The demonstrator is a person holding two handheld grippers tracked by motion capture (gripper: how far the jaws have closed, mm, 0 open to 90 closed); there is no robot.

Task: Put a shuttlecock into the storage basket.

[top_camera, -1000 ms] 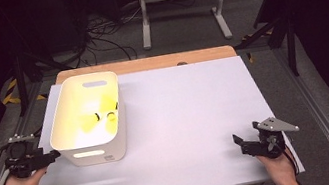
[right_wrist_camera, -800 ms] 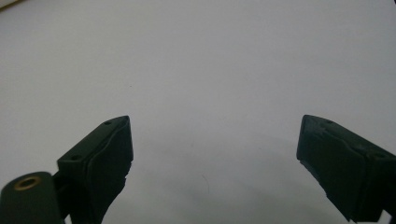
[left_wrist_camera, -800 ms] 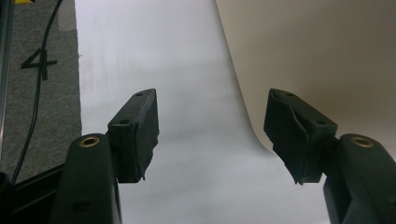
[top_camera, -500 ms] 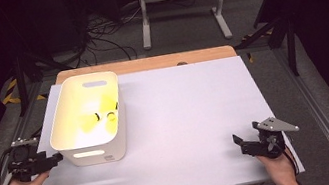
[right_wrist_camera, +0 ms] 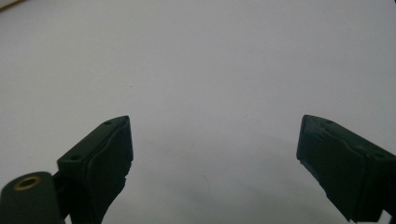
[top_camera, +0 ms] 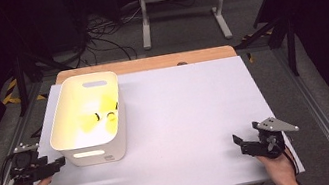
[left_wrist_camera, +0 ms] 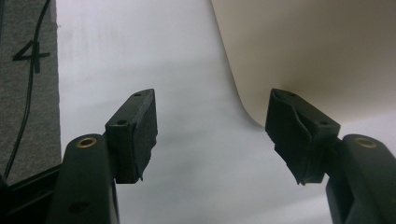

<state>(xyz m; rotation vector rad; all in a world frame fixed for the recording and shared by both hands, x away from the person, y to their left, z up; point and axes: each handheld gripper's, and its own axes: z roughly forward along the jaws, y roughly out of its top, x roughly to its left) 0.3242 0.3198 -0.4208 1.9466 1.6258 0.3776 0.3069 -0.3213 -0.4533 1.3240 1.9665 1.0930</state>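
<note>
A white plastic tub with cut-out handles stands on the left part of the white table, nearer to the far edge than to the near one. Inside it lie several yellow things with small dark parts; the strong light there washes them out, so I can only say they may be small toys or pieces of fruit. The left gripper is at the near left corner of the table, just beside the near wall of the tub but not touching it. In the left gripper view its jaws are wide apart with nothing between them, and the rounded corner of the tub is seen a little beyond the right jaw. The right gripper is near the near right corner of the table, well apart from the tub. In the right gripper view its jaws are also spread wide, with bare white table between them.
</note>
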